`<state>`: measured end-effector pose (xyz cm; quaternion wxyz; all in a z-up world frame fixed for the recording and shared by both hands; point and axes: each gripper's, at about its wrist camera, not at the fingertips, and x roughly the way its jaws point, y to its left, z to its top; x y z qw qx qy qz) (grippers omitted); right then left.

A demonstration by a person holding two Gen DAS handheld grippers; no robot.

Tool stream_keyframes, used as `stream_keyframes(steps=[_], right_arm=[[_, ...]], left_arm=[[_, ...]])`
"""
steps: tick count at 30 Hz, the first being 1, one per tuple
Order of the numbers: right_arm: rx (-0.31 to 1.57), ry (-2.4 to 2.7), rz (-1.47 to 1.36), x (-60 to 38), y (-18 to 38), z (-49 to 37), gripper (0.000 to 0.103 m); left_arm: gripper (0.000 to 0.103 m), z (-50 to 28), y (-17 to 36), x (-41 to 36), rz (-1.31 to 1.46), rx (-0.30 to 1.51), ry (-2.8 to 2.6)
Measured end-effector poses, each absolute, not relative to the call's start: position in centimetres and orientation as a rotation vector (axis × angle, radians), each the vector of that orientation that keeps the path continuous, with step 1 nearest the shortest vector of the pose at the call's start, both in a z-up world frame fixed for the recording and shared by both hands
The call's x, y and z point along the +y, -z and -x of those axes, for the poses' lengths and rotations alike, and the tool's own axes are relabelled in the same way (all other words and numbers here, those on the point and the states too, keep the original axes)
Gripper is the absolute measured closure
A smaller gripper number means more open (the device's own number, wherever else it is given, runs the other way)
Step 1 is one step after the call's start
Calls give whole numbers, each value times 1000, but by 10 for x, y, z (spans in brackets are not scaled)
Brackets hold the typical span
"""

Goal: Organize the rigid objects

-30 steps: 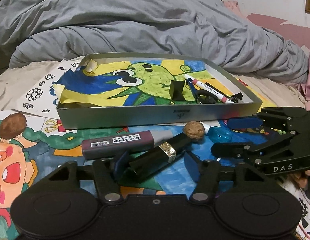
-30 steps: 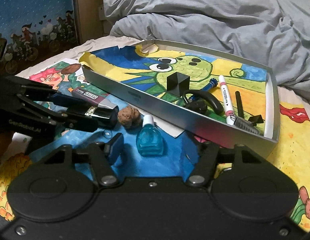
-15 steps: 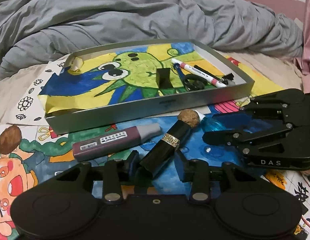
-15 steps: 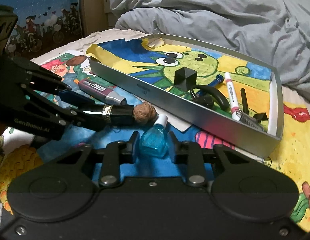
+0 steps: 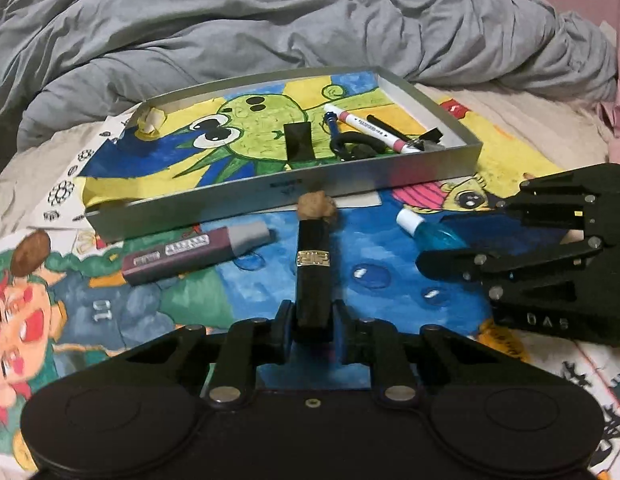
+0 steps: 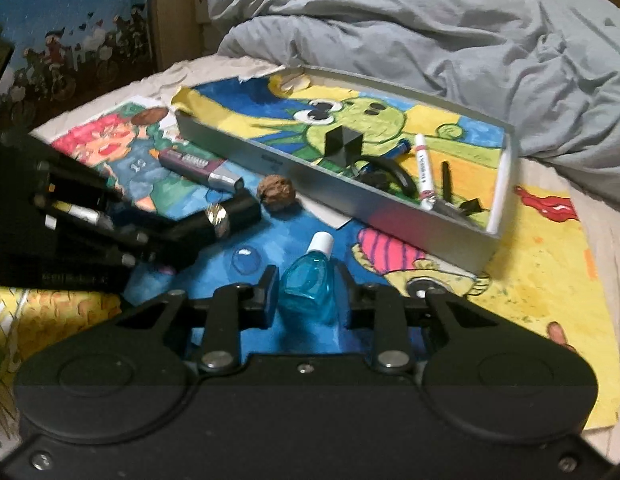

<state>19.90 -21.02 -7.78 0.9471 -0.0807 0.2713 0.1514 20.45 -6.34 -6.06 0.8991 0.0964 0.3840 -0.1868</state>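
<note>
We are taking the grey tray (image 5: 389, 178) as our landmark. In front of its left half a maroon marker (image 5: 198, 249) is lying on the painted paper (image 5: 270, 280). At the middle, our left gripper (image 5: 311, 326) is closing its jaws on a black lipstick tube (image 5: 313, 276), whose far end is nearly touching a walnut (image 5: 315, 206) by the tray's front wall. Further right, our right gripper (image 6: 308, 294) is gripping a blue bottle (image 6: 310, 284), jaws clamped on its sides.
</note>
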Motion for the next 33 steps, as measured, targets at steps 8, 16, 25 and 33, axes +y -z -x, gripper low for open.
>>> stream_keyframes(steps=[8,16,25,33], right_arm=[[452,-288,127,-225,48,-177,82],[401,-260,70,-244,33,-183,82],[334,-207,16,-265,30,-198,81],[313,-166,-28,-284,39,-235,81]], left_arm=[[82,-175,31,-75,-168,661,352],[82,-183,6,-88,-143,563,326],[83,-202,-15,-89,-102,475,316],[82,-252,-36,-103,-52,372,332]])
